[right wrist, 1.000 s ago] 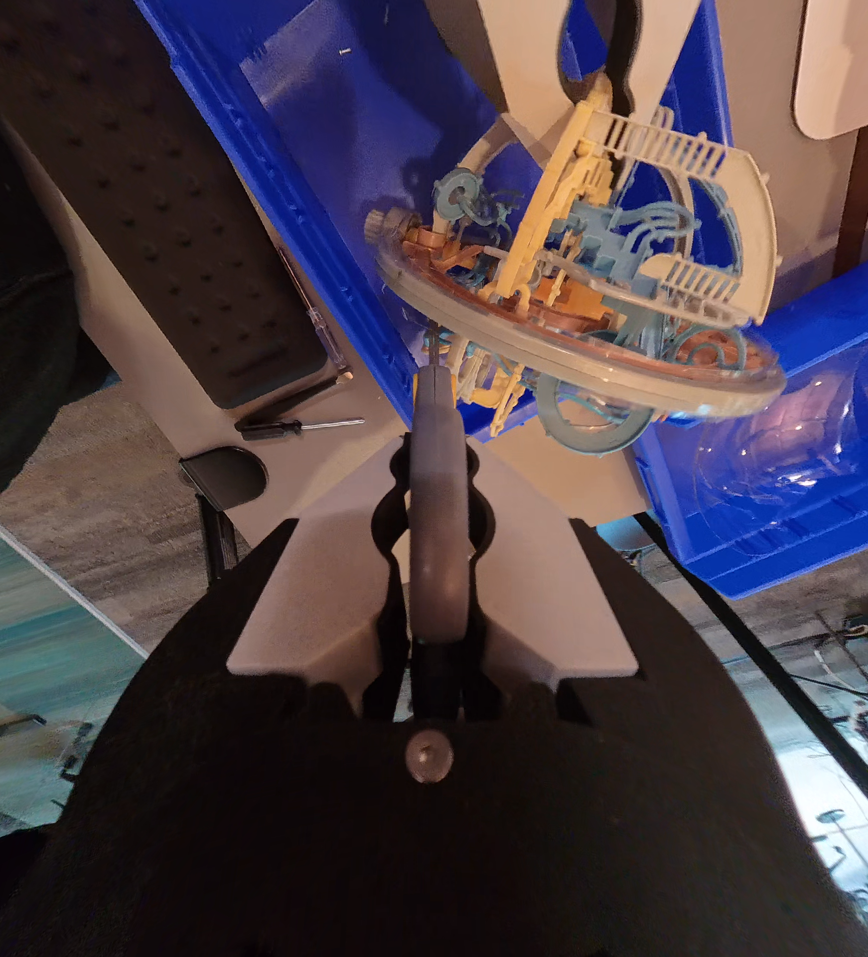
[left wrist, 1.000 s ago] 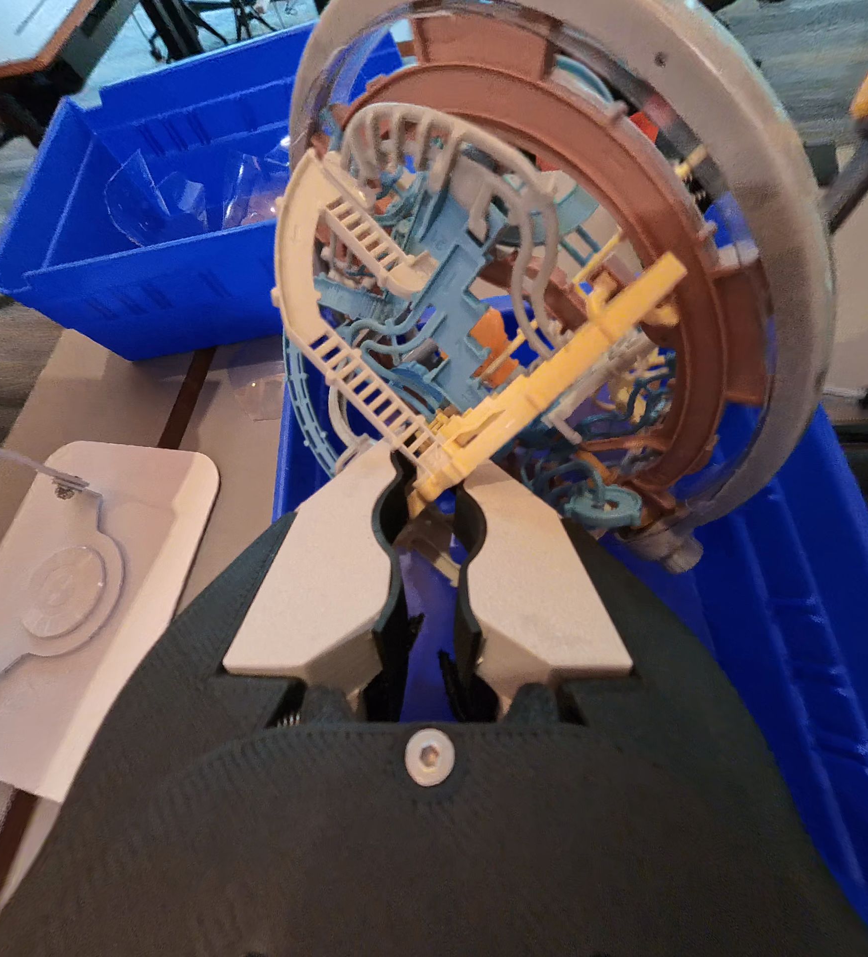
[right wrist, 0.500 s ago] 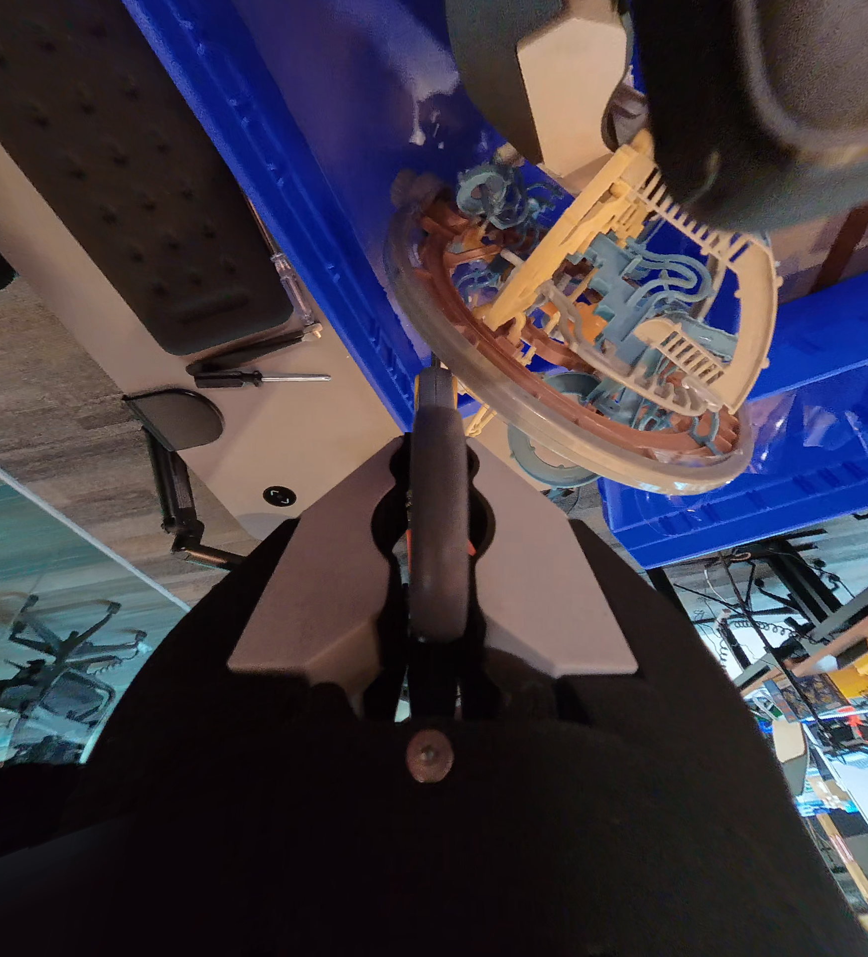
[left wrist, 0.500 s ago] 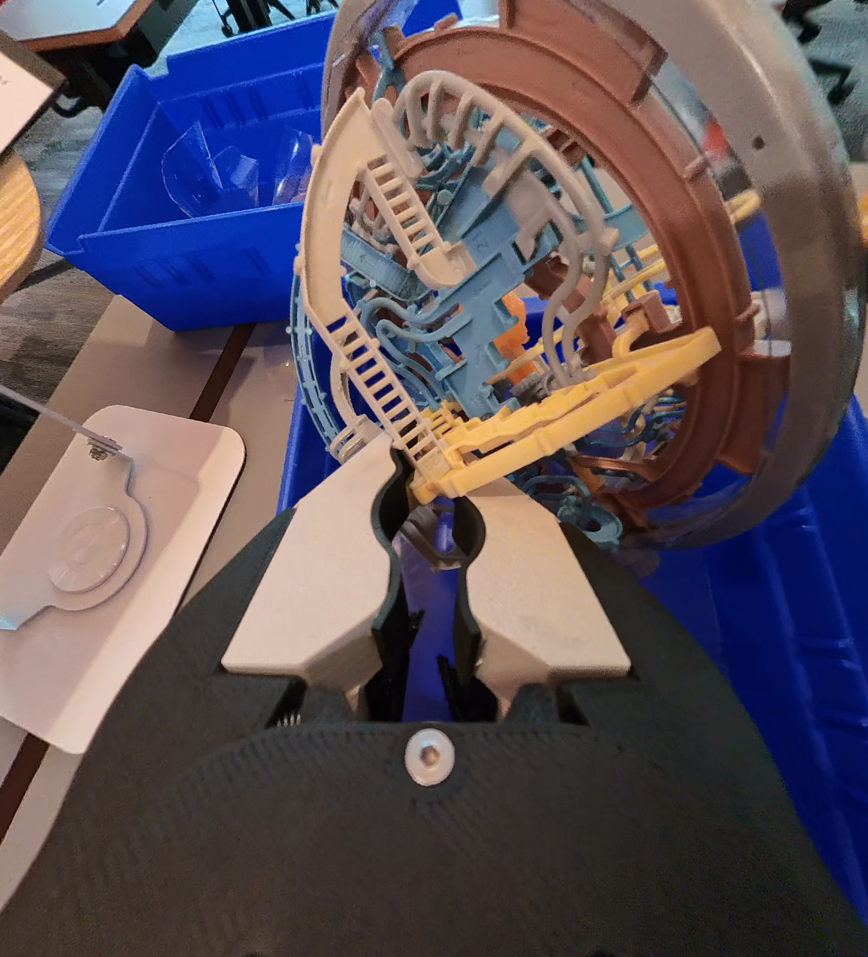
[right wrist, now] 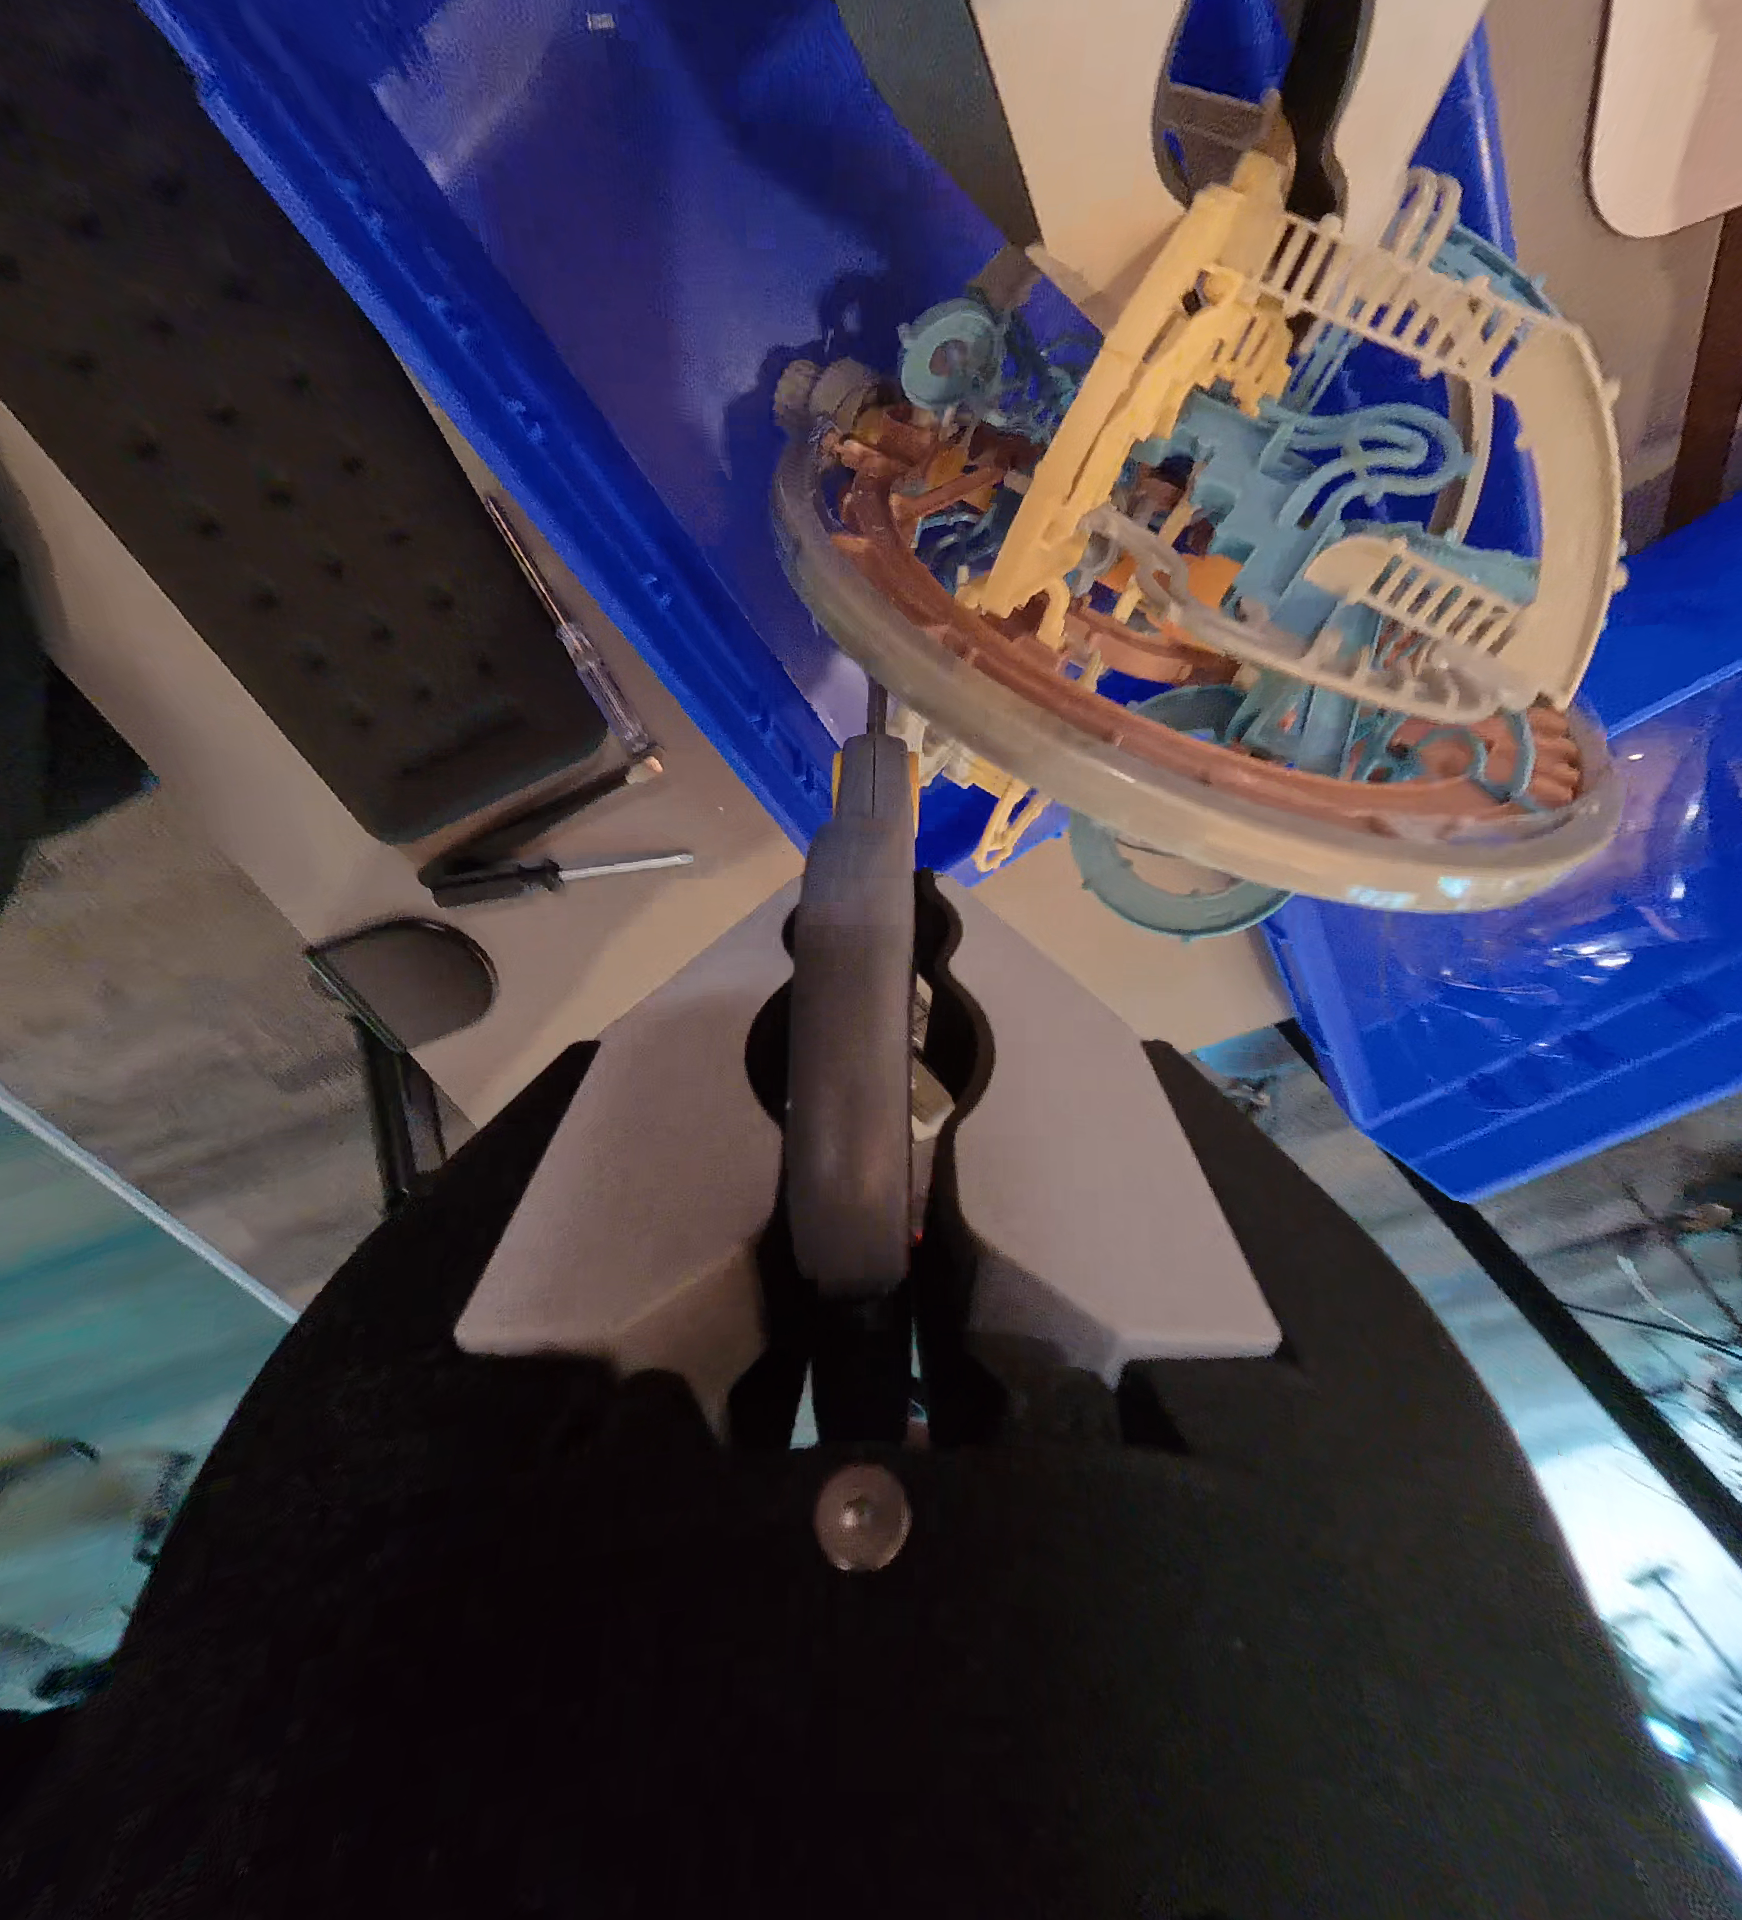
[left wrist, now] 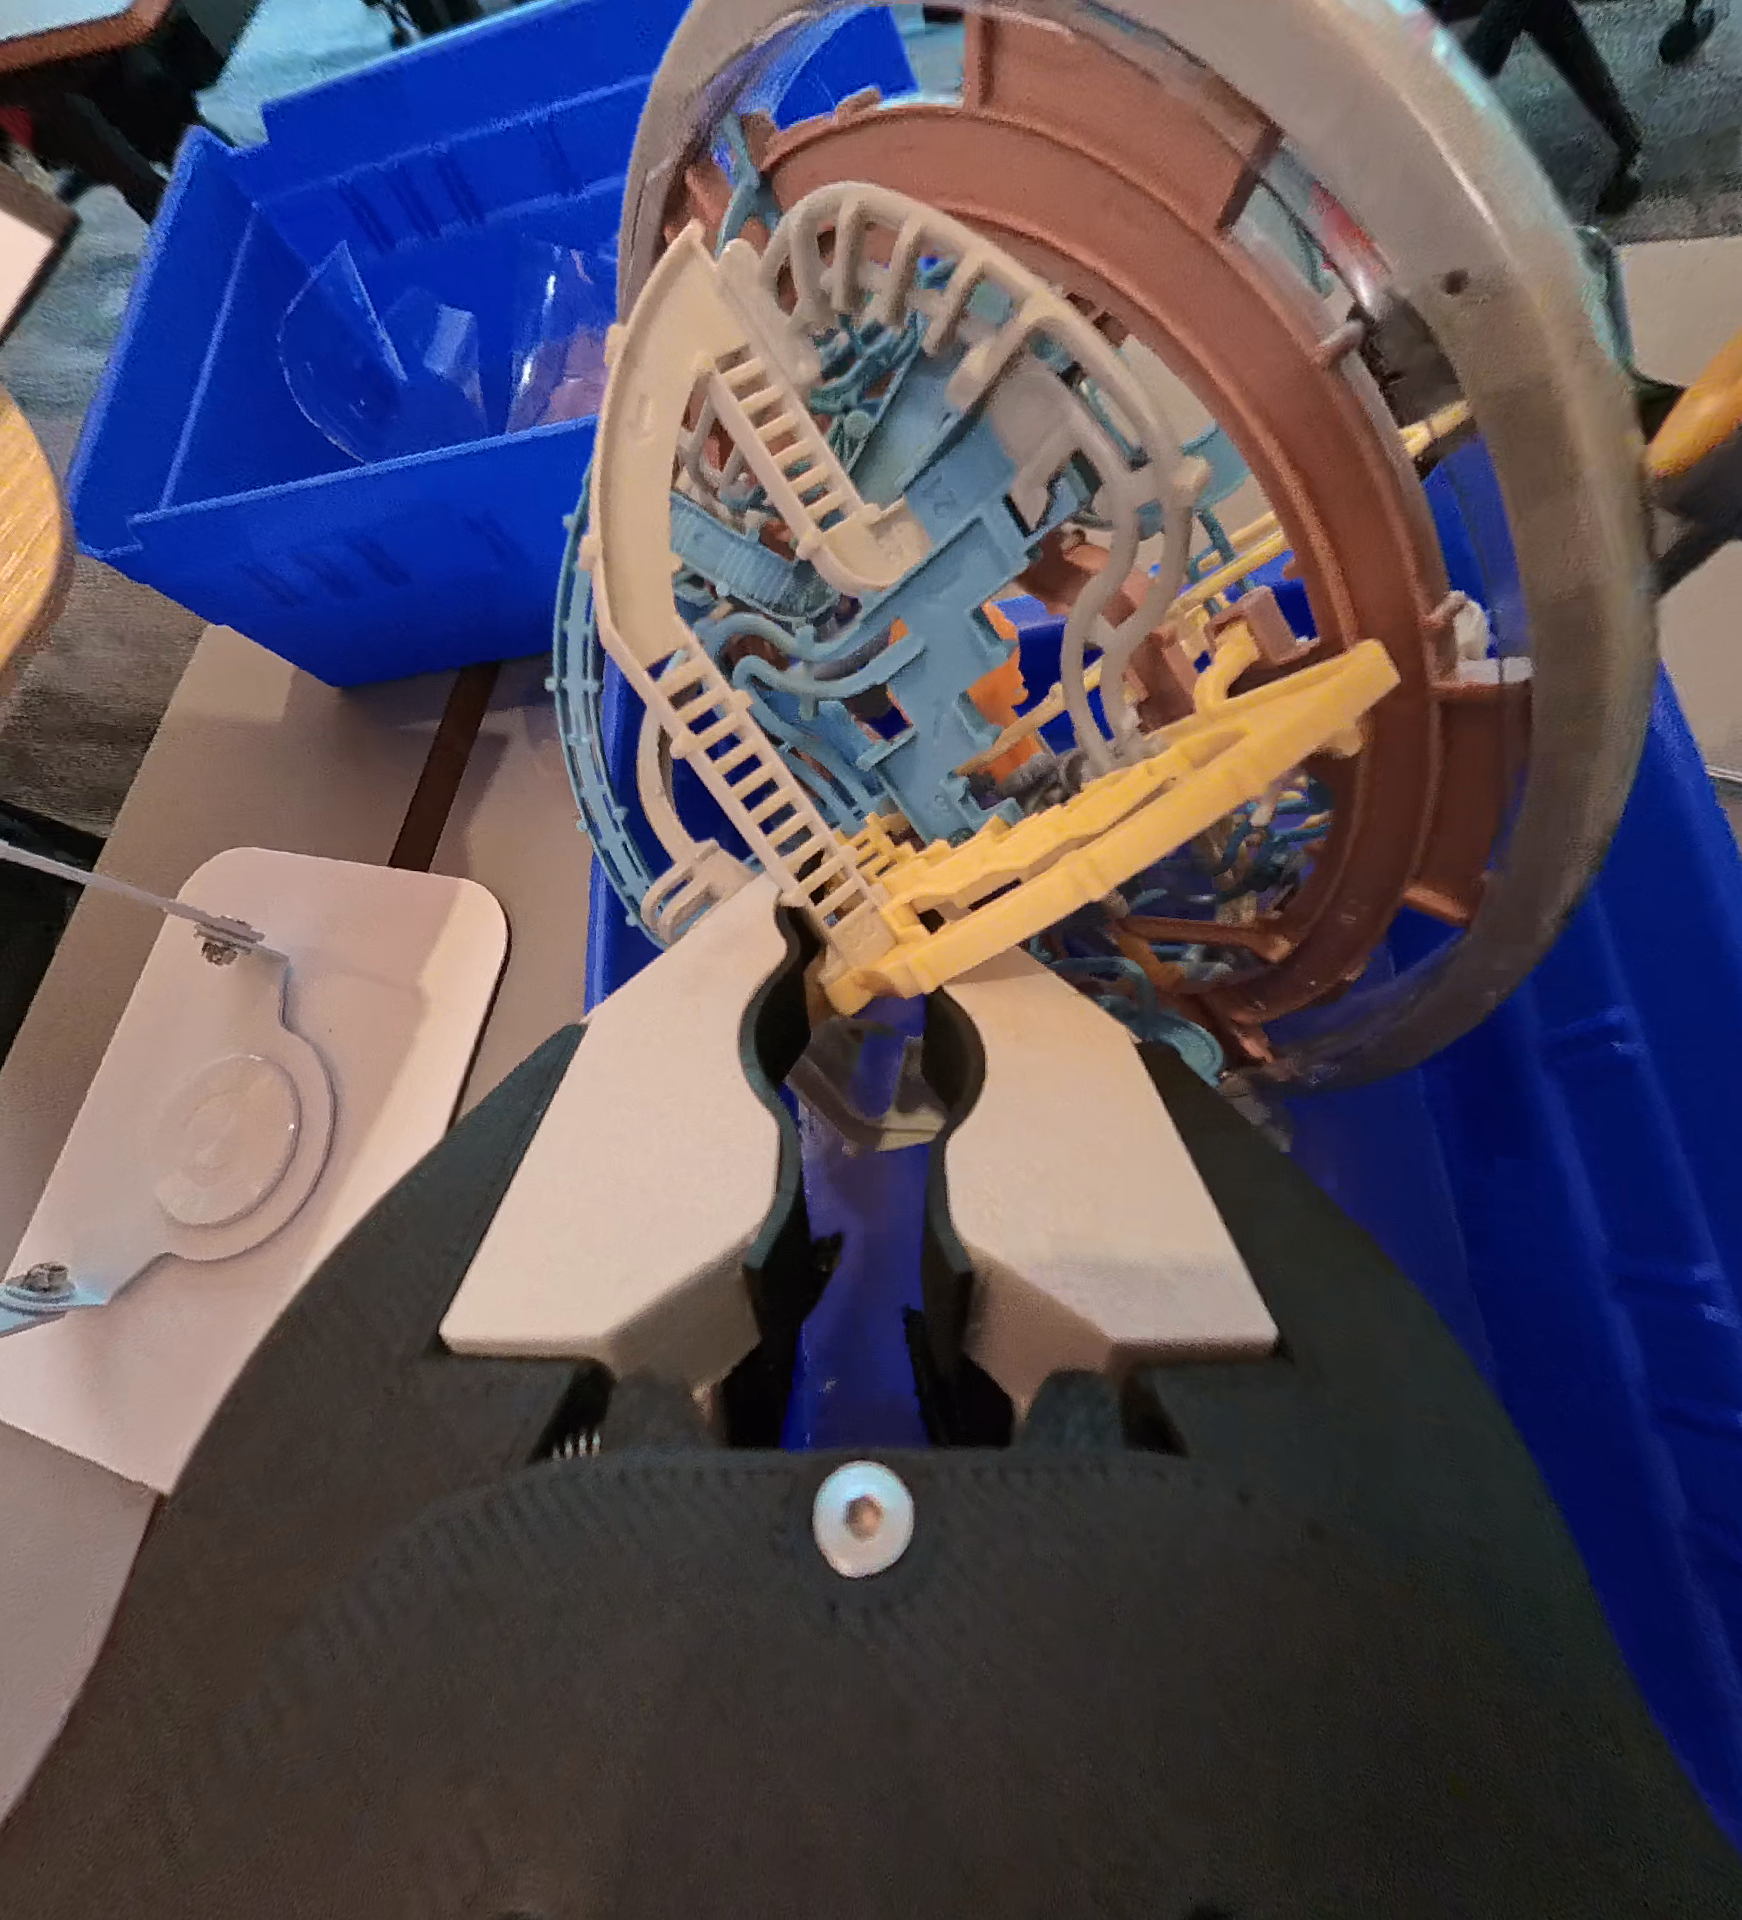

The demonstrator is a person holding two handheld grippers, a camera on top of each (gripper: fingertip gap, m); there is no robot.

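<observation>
Maze assembly (left wrist: 1106, 582) | pinched at its yellow track by left hand-held gripper (left wrist: 872, 961), aloft over blue bin (left wrist: 1625, 1195) | right hand-held gripper (right wrist: 862, 914) clamped on screwdriver (right wrist: 851, 1039), tip at grey rim.

Dim, warm indoor light; wide-angle bending at the edges.
Glare is shining on the blue bin (right wrist: 1625, 1039); corners are blurring, foregrounds falling into shadow.
</observation>
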